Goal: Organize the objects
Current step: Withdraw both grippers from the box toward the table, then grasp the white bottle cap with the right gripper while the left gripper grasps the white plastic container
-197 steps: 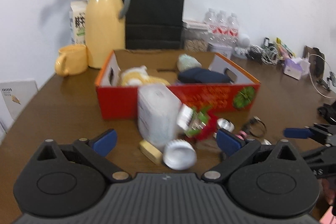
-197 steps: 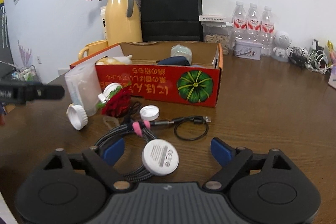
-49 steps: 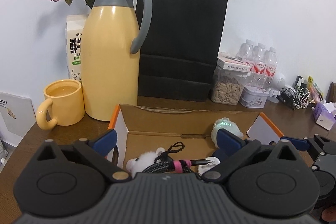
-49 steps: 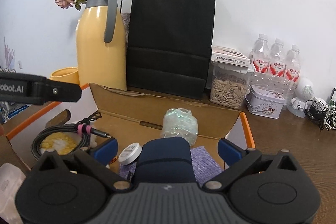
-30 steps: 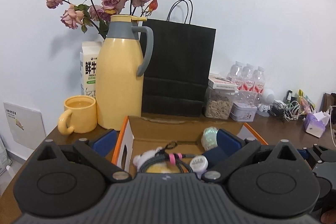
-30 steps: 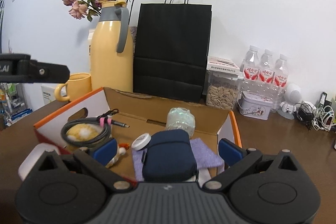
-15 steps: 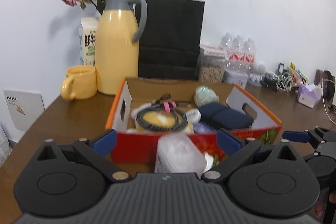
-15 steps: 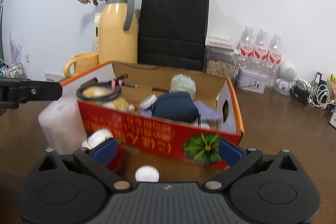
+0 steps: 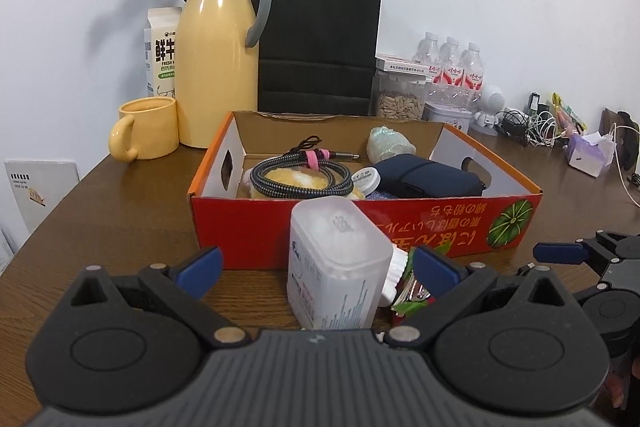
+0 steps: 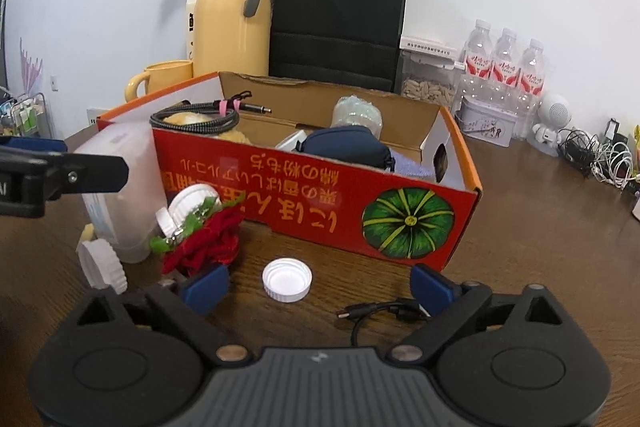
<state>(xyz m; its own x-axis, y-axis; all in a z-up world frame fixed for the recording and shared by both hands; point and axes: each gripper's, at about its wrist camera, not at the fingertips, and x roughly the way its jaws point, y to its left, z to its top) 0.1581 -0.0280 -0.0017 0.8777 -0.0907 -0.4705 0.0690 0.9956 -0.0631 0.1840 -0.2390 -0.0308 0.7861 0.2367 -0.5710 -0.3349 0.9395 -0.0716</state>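
A red cardboard box [image 9: 256,227] [image 10: 320,187] holds a coiled braided cable [image 9: 304,177] [image 10: 196,119], a navy pouch [image 9: 428,177] [image 10: 344,147], a white round charger [image 9: 366,179] and a small wrapped bundle [image 9: 390,143]. In front of it stand a translucent white container [image 9: 336,259] [image 10: 116,183], a red knitted flower [image 10: 208,243], white lids [image 10: 287,279] [image 10: 102,265] and a short black cable [image 10: 380,311]. My left gripper [image 9: 316,267] is open, empty, with the container between its fingers. My right gripper [image 10: 316,283] is open, empty, over the white lid.
A yellow thermos [image 9: 218,59], yellow mug [image 9: 146,129], milk carton [image 9: 160,51] and black paper bag [image 9: 318,43] stand behind the box. Water bottles [image 10: 506,67], a seed jar [image 10: 428,83], a tin and tangled cables [image 10: 600,155] lie at the right.
Both grippers have pulled back from above the box and come down in front of it. The braided cable and white charger, on the table 6.6 s ago, now lie in the box.
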